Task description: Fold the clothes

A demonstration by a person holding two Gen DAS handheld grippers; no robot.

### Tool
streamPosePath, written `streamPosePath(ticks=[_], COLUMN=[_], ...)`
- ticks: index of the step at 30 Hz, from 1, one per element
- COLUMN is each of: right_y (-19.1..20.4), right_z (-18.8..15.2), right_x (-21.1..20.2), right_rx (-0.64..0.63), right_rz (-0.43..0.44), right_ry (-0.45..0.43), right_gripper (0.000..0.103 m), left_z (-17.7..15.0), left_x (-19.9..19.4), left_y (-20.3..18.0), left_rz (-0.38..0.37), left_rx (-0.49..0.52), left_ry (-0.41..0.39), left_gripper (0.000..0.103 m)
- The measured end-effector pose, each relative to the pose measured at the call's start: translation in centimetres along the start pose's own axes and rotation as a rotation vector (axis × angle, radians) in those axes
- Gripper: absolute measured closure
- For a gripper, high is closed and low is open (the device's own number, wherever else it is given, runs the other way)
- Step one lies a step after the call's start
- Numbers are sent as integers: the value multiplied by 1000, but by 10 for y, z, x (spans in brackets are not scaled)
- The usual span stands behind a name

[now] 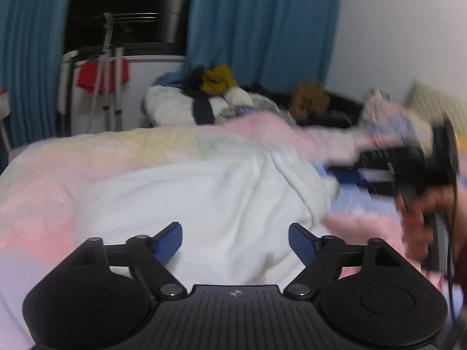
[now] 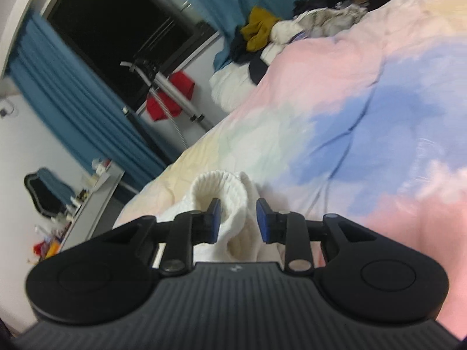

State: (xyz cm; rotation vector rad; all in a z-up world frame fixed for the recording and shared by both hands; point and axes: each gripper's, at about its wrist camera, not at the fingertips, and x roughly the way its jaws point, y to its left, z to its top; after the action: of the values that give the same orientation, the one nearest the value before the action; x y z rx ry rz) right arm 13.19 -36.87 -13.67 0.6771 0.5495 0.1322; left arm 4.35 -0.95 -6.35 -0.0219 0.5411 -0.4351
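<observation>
A white garment lies spread on the pastel quilt of a bed. My left gripper hovers just above it, open and empty. In the right wrist view the garment's ribbed cuff sits between the blue pads of my right gripper; the jaws stand partly open around it and do not pinch it. The right gripper also shows in the left wrist view, blurred, at the garment's right edge.
A heap of clothes lies at the far end of the bed, with a mustard piece on top. A drying rack with a red garment stands by the dark window and blue curtains. A cluttered shelf is at left.
</observation>
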Motion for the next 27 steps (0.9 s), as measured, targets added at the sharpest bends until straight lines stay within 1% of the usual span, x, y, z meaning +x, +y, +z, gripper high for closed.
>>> streamPosePath(ticks=[1,3,5,7,8,10,12,14,15,17,19,20,21,22,24,25,27], right_y=[0,0,5,6,1,-7,-14,-14,-10,3,17,24,30,34,28,21,8], right_z=[-3,-10,-20,-26,-26,-25,-25,-23,-23,-23,-23,-24,-25,-27,-32,-32,-30], right_x=[-7,-19,-14,-9,-8,-7,-10,-13,-13,-13,-12,-9,-4,4,23,31,48], right_rx=[4,8,-2,16,34,76,137,150,132,83,23,-17,-69,-122,-147,-114,-51], right_rz=[-10,-29,-37,-33,-25,0,51,112,117,91,122,121,96,51,-48,-36,1], right_ry=[-6,-16,4,14,21,28,13,-3,-1,15,48,68,92,117,152,167,189], right_gripper=[72,62,29,20,20,20,19,18,17,14,14,14,14,15,13,14,10], left_z=[3,5,5,1,-2,-5,-6,-2,-2,-2,-4,-6,-8,-9,-8,-8,-8], left_x=[-5,-9,-8,-5,-1,5,8,11,12,15,19,20,20,20,20,19,17], left_y=[11,35,64,86,96,110,113,109,107,99,91,87,83,81,81,83,86], left_rz=[8,36,61,74,85,96,114,132,139,157,178,187,196,202,216,227,292], left_rx=[-53,-168,-315,-427,-469,-516,-514,-478,-459,-418,-390,-381,-373,-368,-367,-373,-378], left_ry=[0,11,26,42,59,88,85,95,98,101,99,98,97,97,96,94,75], left_gripper=[15,9,7,7,7,7,6,5,4,3,3,3,3,3,3,4,4])
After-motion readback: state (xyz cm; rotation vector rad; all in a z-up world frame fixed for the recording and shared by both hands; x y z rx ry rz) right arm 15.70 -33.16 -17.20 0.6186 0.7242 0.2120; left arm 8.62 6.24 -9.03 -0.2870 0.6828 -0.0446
